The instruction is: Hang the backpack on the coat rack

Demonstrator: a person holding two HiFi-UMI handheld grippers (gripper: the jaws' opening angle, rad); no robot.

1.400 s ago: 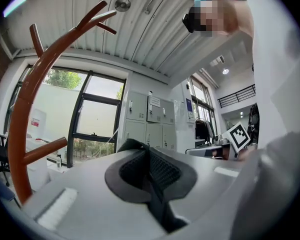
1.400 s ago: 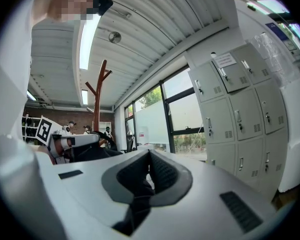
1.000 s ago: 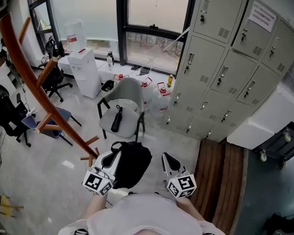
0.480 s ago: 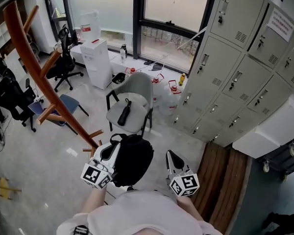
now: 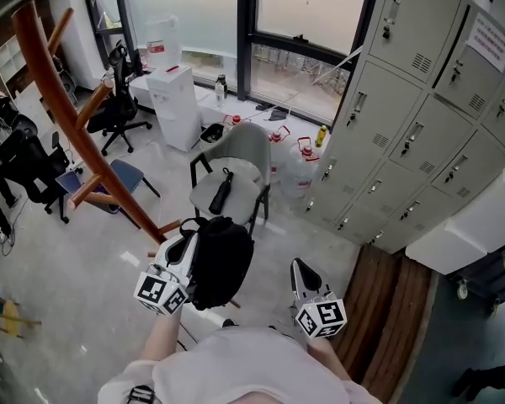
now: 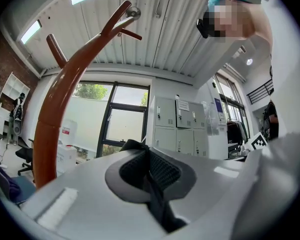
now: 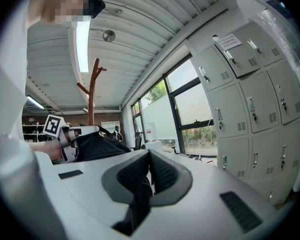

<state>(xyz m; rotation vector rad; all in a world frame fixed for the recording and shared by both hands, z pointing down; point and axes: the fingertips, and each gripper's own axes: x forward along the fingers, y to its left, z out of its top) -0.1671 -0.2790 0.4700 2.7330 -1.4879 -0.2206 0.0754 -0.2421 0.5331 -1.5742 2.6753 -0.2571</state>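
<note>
A: On your far left stands the coat rack (image 5: 66,133). It is a red-brown wooden pole with short arms branching off, and it slants across the head view from the top corner down toward you.

B: Just right of its lowest arms is your left gripper (image 5: 185,244). Its fingers are pressed together on the top loop of the backpack (image 5: 220,261). You are carrying the bag in the air above the pale floor (image 5: 76,301), close beside the rack's foot.

A: The bag is plain black, soft and rounded, in a dull fabric. A narrow carry loop stands up at its top.

B: Its long axis runs up and down. The loop end is up at your fingers and the bottom end points to the floor in front of you. In the head view the top lies farther from you and the bottom nearer. I cannot tell which face of it is turned your way.

A: Beyond the bag is a grey chair (image 5: 236,154) with a slim dark thing lying on its seat.

B: To the right of the bag, near your body, is your right gripper (image 5: 300,266), apart from the bag. Its fingers are together with nothing between them. Its own view shows the ribbed black pads meeting.

A: Farthest right is the wall of grey lockers (image 5: 421,124).
</note>
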